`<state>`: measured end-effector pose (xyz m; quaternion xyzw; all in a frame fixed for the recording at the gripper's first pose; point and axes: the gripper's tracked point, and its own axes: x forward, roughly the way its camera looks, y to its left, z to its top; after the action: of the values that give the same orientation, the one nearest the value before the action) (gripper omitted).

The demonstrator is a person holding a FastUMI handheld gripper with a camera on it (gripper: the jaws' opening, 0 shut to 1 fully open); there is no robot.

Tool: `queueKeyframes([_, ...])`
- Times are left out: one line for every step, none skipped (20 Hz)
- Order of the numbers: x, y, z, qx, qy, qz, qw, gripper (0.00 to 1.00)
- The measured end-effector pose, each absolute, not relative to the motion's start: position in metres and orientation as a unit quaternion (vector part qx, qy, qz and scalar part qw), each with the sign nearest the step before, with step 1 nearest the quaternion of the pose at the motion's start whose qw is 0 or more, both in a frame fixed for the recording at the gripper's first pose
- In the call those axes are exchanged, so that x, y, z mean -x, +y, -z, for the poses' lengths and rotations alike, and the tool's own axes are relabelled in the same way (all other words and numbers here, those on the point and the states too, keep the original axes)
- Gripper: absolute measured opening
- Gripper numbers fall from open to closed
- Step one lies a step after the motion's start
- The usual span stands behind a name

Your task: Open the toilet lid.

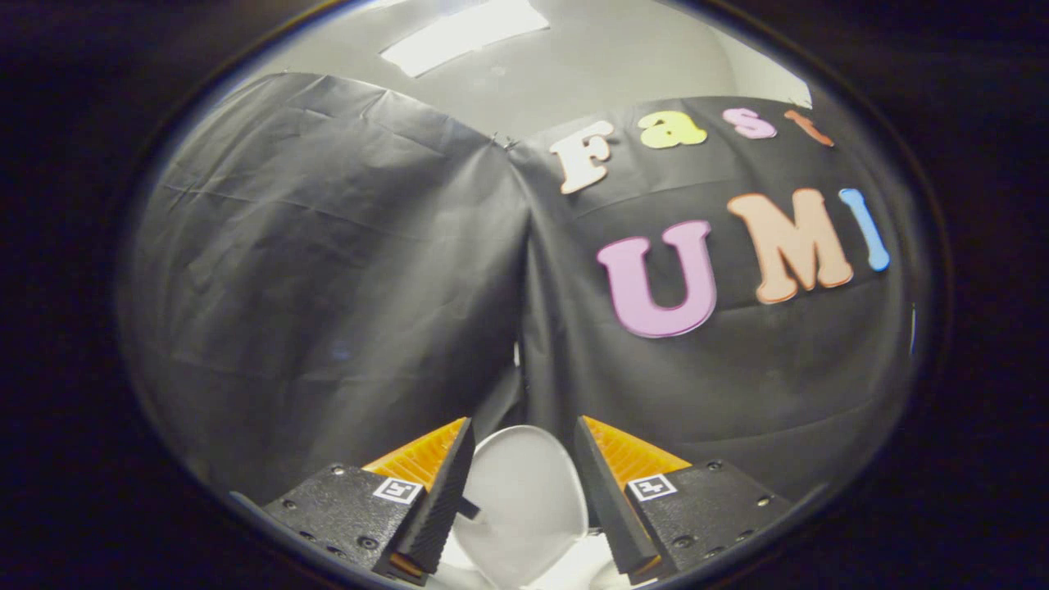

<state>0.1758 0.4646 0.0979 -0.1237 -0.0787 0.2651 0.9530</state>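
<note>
While gripper (521, 442) gapes apart, white toilet lid (524, 500) sits between fingers, untouched.

One gripper (523, 492), two fingers (438, 500) spread apart; one white toilet lid (524, 500) between them; one ceiling light panel (463, 33) far beyond.

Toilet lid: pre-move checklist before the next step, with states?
1. Lid in view: ok, white oval between the fingers.
2. Gripper open: ok, fingers apart.
3. Lid centred in the gap: ok.
4. Fingers touching lid: cannot tell.
5. Lid raised or down: cannot tell.
6. Space beyond lid: ok, booth wall hangs further back.
</note>
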Motion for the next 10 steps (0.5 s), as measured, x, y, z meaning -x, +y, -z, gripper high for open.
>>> queueKeyframes([-0.175,0.447,-0.105,0.120,-0.084,-0.249,0.957,0.76])
queueKeyframes([-0.174,0.429,-0.110,0.118,-0.089,-0.232,0.961,0.76])
queueKeyframes([-0.174,0.408,-0.115,0.119,-0.093,-0.215,0.965,0.76])
queueKeyframes([-0.171,0.385,-0.117,0.120,-0.096,-0.195,0.969,0.76])
queueKeyframes([-0.171,0.366,-0.119,0.121,-0.096,-0.180,0.971,0.76])
queueKeyframes([-0.170,0.347,-0.119,0.123,-0.098,-0.168,0.973,0.76])
queueKeyframes([-0.168,0.327,-0.120,0.125,-0.099,-0.158,0.975,0.77])
queueKeyframes([-0.166,0.305,-0.119,0.127,-0.099,-0.145,0.976,0.77])
queueKeyframes([-0.163,0.283,-0.118,0.129,-0.099,-0.126,0.979,0.77])
queueKeyframes([-0.162,0.258,-0.117,0.129,-0.099,-0.104,0.981,0.77])
